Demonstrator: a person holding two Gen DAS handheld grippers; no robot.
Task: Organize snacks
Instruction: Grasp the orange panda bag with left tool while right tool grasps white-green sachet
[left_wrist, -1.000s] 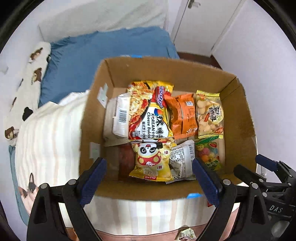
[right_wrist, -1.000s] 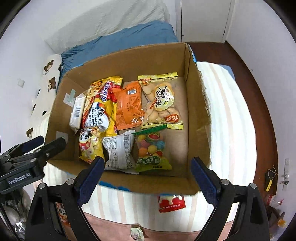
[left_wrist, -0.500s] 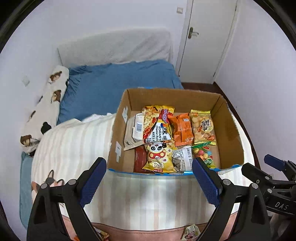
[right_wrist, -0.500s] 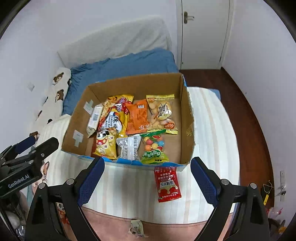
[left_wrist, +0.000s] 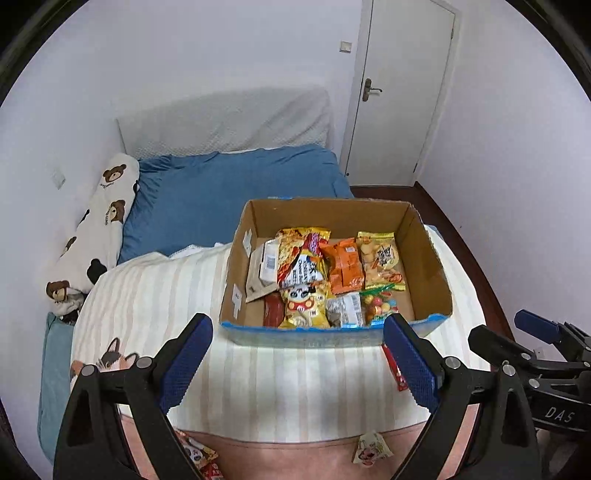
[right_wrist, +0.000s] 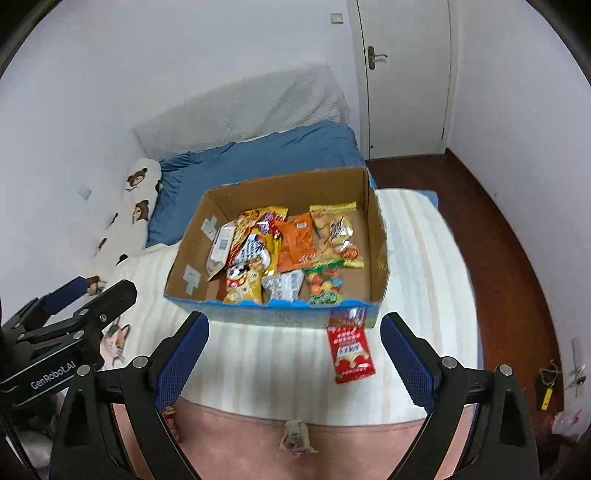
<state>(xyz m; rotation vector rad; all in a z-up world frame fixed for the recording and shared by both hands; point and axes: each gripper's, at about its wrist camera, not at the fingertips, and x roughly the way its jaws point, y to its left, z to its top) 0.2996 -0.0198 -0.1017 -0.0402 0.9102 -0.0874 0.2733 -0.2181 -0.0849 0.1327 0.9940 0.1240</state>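
With both grippers' fingers spread and empty, left gripper (left_wrist: 295, 354) and right gripper (right_wrist: 293, 352), the red packet (right_wrist: 350, 350) outside the box (right_wrist: 280, 314) near the bed's foot edge could slide off if nudged.

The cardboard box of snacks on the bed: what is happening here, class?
A person holds two grippers above the striped bedspread. The left gripper and right gripper are both open and empty. The brown cardboard box holds several snack packets; a red snack packet lies outside it.
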